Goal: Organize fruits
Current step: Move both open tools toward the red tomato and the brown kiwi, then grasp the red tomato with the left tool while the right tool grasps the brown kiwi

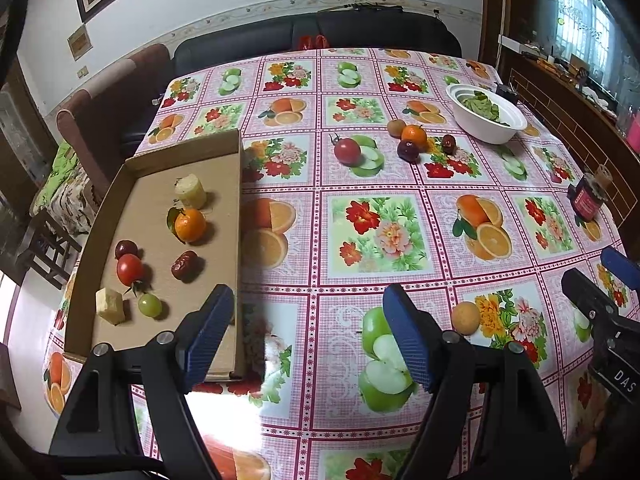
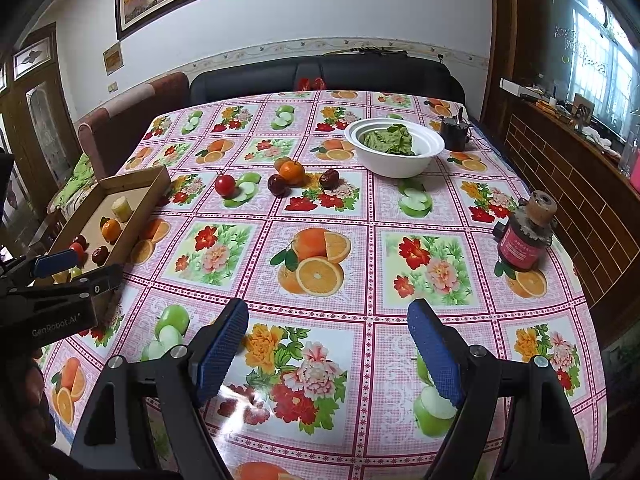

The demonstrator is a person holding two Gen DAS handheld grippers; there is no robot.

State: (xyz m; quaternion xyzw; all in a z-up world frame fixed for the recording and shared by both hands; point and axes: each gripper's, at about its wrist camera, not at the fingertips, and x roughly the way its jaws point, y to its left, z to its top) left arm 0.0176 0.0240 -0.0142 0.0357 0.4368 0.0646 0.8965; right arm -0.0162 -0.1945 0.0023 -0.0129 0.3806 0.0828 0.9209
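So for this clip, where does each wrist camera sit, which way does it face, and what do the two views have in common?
Left wrist: on the left gripper, low over the near left of the table, facing the cardboard tray; own open blue fingers show, plus the right gripper's tip at the right edge.
Right wrist: on the right gripper, further right, facing across to the white bowl; its open fingers and the left gripper's side show.
Shared: tray, bowl, loose tomato and red-labelled jar.

left gripper point(image 1: 308, 340): black frame, blue bumpy pads, silver screws
right gripper point(image 2: 328, 354): same colours, white "GenRobot.AI" letters
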